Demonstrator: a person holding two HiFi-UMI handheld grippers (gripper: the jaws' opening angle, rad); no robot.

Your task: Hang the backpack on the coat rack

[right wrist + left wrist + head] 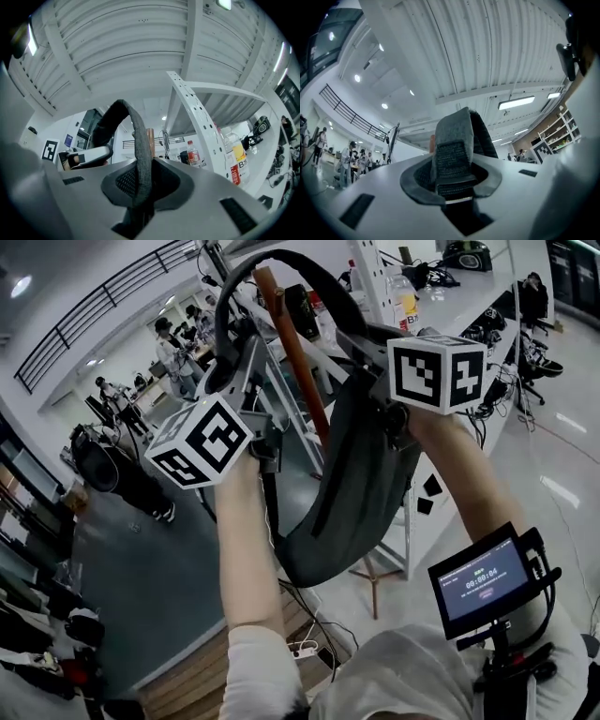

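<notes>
L tool (452, 176) & R tool (140, 185) are each clamped shut on the backpack (352, 484) top strap (281, 259). The strap arches up btwn them. The bag hangs below both tools, up in the air beside the coat rack pole (292, 357).

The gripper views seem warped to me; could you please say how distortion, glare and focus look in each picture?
Head view: fisheye bends the room's edges, backpack sharp. Left gripper view: dark vignette corners, ceiling lamp glares, strap weave crisp. Right gripper view: ceiling ribs bow, shelf post curves.
</notes>
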